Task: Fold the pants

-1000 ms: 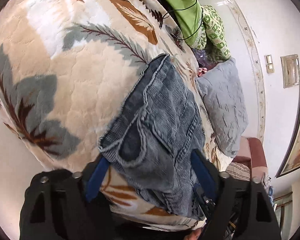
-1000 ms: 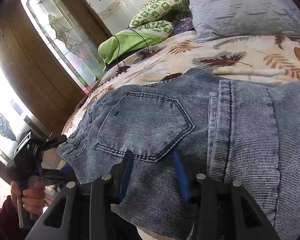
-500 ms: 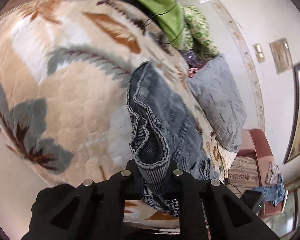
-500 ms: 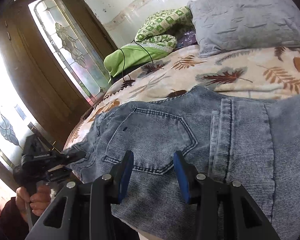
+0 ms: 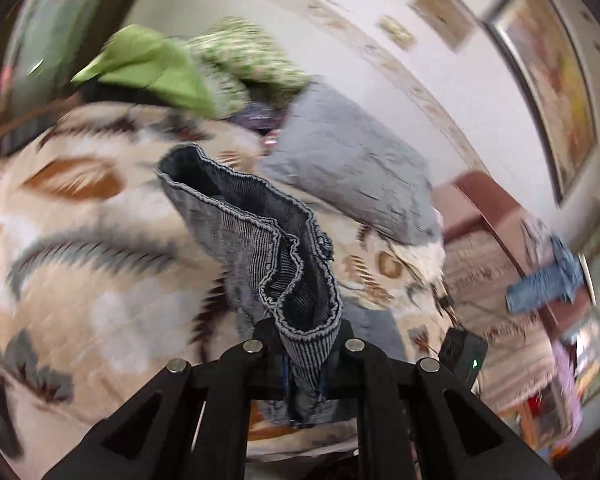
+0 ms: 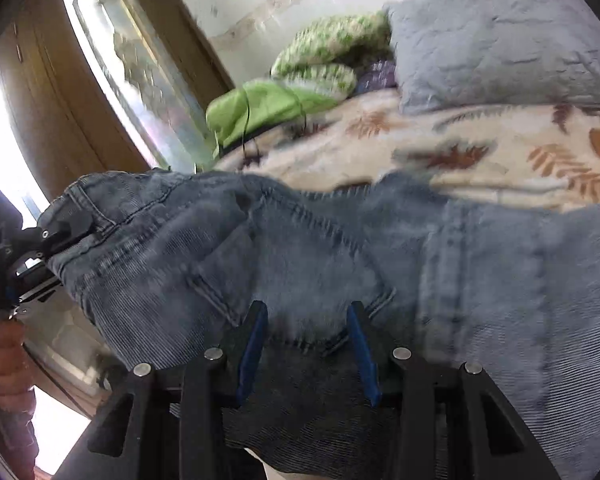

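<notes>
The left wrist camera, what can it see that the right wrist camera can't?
Only the left wrist view shows the framed picture on the wall and a brown chair. Only the right wrist view shows the wooden door with its glass panel, and the person's hand holding the left hand-held gripper, which is clamped on the jeans. Both show the jeans, leaf-patterned blanket, grey pillow and green cloth.

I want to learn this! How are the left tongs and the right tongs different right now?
The left tongs are pinched shut on the jeans' waistband, lifting it off the bed; the right tongs stand open with denim lying between them. Both are black with blue pads.
</notes>
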Motion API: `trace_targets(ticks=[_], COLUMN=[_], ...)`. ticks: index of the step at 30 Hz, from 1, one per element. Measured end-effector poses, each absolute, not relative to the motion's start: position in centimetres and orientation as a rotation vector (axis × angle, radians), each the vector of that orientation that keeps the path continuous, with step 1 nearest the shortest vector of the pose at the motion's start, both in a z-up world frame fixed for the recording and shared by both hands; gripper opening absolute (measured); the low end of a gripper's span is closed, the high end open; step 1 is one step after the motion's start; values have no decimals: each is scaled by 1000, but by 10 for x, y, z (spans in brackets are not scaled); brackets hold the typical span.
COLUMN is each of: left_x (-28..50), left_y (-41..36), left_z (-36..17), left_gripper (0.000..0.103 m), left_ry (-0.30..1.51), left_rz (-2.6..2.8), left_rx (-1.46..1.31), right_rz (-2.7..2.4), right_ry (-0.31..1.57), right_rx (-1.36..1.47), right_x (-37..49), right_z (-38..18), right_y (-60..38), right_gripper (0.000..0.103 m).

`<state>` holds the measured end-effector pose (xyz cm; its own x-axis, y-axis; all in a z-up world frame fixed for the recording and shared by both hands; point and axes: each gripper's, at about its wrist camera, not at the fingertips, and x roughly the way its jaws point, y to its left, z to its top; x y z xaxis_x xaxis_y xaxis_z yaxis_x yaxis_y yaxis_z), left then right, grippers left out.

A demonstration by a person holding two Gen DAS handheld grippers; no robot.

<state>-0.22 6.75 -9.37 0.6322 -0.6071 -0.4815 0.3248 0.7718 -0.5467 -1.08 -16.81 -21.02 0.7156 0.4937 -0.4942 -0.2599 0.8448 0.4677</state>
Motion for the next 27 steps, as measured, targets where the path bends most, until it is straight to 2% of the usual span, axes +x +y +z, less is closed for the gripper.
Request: trace_targets(ticks=[7,12,15,22,25,27], left_x=[-5,-9,-9,-5,-10,-15], left_y=[-18,-97,-146,-229,-222,-200], left_z=[-56,-59,-78,-168,-163,-141], left_gripper=[10,10,11,16,26,52], left_ry=[695,756,819,1036,1023,946], left_rz=[-737,-882,-953,-1010,-1024,-1038], left_rx=[-289,-204,-160,-12,-30,-38], right_rz=[253,100,16,-122,-118,-95], right_ry=[497,374,301,260,283,300], right_rx=[611,730,804,887,917,919], right_x=[-40,-75,-95,-126,-122,-114], right_z=[-190,-179,-176,-186,-192,-192], right_y=[-265,-333,-372,-427,-431,-426], right_gripper=[44,44,44,44,44,46])
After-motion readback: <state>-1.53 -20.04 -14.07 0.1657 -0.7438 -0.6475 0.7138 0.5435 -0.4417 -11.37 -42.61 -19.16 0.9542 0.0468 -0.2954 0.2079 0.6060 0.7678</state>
